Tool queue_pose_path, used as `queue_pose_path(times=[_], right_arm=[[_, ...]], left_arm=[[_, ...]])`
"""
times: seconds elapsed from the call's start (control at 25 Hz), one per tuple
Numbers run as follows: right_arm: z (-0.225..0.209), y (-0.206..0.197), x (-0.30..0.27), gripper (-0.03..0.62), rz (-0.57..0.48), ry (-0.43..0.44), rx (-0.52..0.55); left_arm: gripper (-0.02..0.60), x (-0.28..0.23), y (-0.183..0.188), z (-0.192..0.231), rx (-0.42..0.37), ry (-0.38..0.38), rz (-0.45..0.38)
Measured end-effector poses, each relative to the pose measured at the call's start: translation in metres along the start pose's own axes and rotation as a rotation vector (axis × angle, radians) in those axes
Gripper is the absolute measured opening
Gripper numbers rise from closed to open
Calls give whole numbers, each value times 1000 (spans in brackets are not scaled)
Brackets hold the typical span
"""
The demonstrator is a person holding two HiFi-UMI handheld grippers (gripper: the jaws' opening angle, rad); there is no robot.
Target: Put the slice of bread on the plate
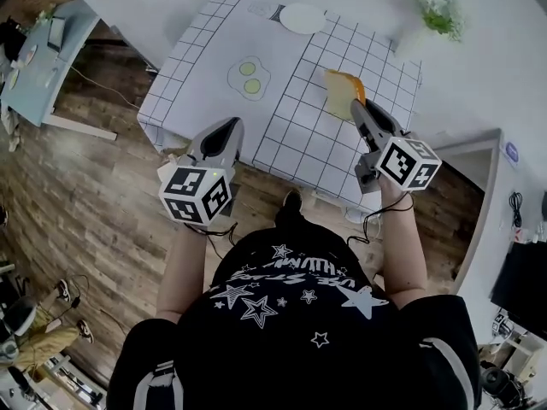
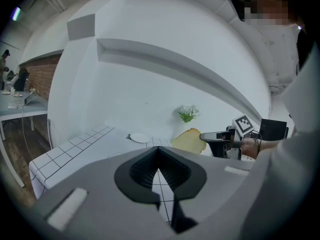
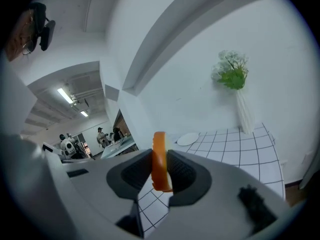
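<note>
The slice of bread (image 1: 342, 90) is clamped in the right tool (image 1: 359, 105) over the tabletop (image 1: 295, 139); the jaws of the left tool (image 1: 232, 124) are pressed together.

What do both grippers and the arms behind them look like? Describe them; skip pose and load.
The left gripper and right gripper are grey tapered shells with black ribbed jaw pads. Each carries a cube of black-and-white square markers. Thin black cables loop at the wrists. The person wears a black short-sleeved T-shirt printed with white stars; the forearms are bare.
</note>
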State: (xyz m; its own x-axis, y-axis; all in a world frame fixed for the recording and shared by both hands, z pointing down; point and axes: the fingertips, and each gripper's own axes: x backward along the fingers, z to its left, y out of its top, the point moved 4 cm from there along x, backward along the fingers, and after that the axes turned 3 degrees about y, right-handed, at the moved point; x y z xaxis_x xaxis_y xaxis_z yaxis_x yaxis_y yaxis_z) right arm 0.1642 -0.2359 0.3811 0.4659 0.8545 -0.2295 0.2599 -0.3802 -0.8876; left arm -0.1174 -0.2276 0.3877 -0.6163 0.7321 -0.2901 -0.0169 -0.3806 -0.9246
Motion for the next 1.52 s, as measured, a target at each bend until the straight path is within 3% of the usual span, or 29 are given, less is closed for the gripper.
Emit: queue_pose_path(times=[0.6,0.76,1.04,1.32,1.52], right_arm=[[-51,22,-53,98,-6,30,-27],[-50,20,-75,100,18,15,-29],[-44,34,-119,98,34,-89,6],[-47,53,-178,98,84,-183,129],[-56,68,-223,98,144,-265,328]], left_arm=[[9,-57,26,35,-6,76,-7],[9,-62,29,52,-12,54,10],[9,-98,53,109,-22,-26,36],[9,-135,82,161,-45,-104,36],[9,-163,99,188,-65,-142,29]])
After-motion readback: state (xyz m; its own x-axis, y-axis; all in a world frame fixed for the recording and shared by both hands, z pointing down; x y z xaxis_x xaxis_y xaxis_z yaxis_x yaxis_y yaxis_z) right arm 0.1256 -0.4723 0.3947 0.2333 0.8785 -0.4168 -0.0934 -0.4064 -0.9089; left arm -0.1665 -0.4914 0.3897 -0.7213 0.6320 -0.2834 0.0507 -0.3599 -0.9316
